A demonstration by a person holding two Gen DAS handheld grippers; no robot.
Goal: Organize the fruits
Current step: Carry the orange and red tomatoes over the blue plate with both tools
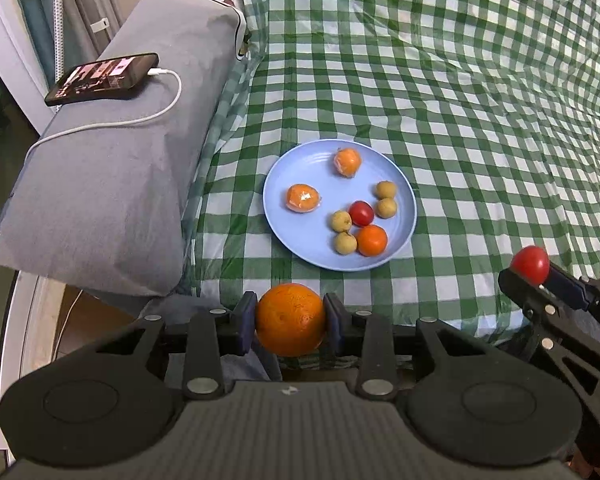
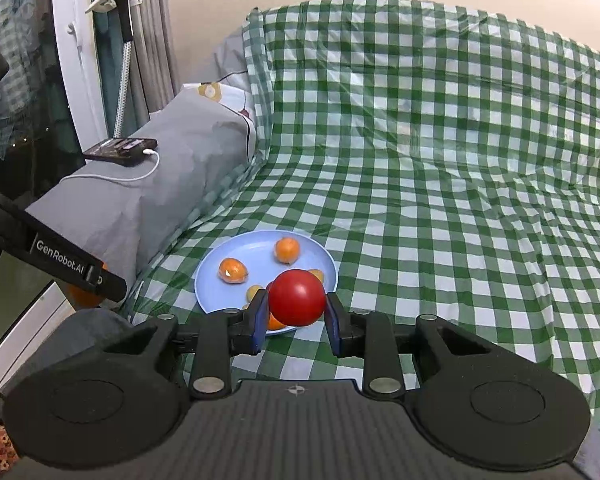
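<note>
Left tool (image 1: 290,322) is clamped on an orange (image 1: 290,318), pads tight on both sides, held above the near edge of the bed (image 1: 480,100), just short of the plate (image 1: 296,248). Right tool (image 2: 296,312) grips a tomato (image 2: 297,298) between its blue pads, also hanging near the plate's near rim; the left view shows the same tomato out at its right edge.

Plate sits on the checked cloth and already carries two wrapped oranges, a bare orange, a tomato and four small tan fruits — crowded on the near-right half.

Risks, as a judgement:
- Tomato is smooth and round, pinched near its widest part — it could squirt out of the pads, or bruise if squeezed harder.
- A drop onto the plate could knock the loose round fruits, and they'd roll off the shallow rim onto the slick plastic-looking cloth.
- Bed is soft, so the plate may tip under a push on its rim.
- Both tools heading for one plate could collide.

Writing: "GenRobot.AI" on the left tool's finger (image 2: 76,270), seen from the right view. Phone (image 1: 102,78) screen text is unreadable.
</note>
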